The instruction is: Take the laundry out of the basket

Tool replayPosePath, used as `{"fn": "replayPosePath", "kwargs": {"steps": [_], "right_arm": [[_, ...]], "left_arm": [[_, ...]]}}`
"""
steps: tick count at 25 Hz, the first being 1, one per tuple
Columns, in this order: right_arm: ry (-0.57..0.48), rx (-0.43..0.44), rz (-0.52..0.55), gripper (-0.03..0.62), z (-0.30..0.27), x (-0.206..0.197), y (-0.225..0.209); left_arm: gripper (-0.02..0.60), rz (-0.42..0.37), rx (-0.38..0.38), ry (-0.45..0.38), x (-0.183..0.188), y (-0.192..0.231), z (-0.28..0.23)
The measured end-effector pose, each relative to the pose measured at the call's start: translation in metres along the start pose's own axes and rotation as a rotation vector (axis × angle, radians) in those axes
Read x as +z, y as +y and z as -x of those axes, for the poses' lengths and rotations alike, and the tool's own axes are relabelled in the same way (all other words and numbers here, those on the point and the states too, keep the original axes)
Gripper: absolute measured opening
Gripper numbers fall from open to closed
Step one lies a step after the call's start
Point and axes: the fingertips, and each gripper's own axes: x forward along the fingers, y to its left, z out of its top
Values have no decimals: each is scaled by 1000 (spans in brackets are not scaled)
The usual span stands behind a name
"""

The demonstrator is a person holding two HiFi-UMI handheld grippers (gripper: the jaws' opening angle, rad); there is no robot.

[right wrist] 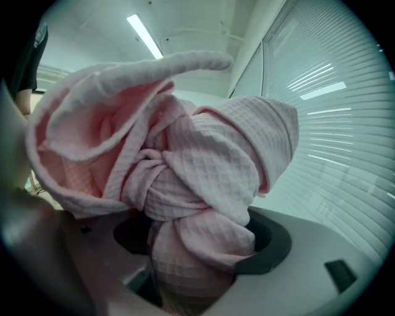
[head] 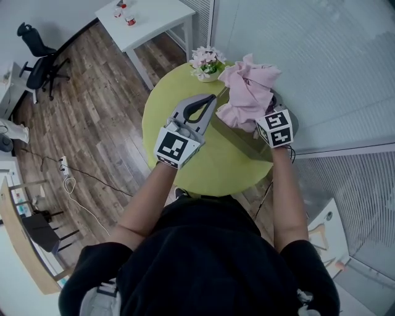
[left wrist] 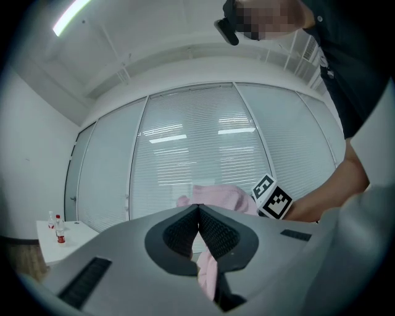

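The pink waffle-weave laundry [head: 247, 92] hangs bunched above the dark basket [head: 242, 139] at the right side of the round yellow-green table [head: 185, 136]. My right gripper [head: 262, 117] is shut on it: in the right gripper view a knotted wad of the laundry [right wrist: 197, 179] fills the space between the jaws of the right gripper [right wrist: 197, 237] and hides the pads. My left gripper [head: 213, 99] points at the cloth's left edge over the table. The left gripper [left wrist: 198, 208] has its tips pressed together, and pink cloth [left wrist: 207, 271] shows through the gap behind them.
A pot of pink flowers [head: 207, 63] stands at the table's far edge, just left of the laundry. A white table [head: 151, 18] with small bottles is beyond it. Window blinds [head: 308, 62] run along the right. An office chair [head: 40, 62] and floor cables [head: 68, 179] are at the left.
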Motion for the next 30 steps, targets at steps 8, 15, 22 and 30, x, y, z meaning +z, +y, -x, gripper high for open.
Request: {"fn": "replayPosePath", "kwargs": {"steps": [8, 15, 22, 30], "right_arm": [[-136, -27, -5, 375, 22, 67, -1], [-246, -5, 9, 374, 29, 125, 13], [-353, 79, -17, 375, 35, 181, 48], [-418, 132, 34, 376, 37, 226, 100]], "left_arm": [[11, -24, 68, -10, 29, 22, 8], [11, -25, 118, -28, 50, 46, 20], [11, -54, 174, -30, 63, 64, 54], [11, -75, 243, -43, 77, 84, 102]]}}
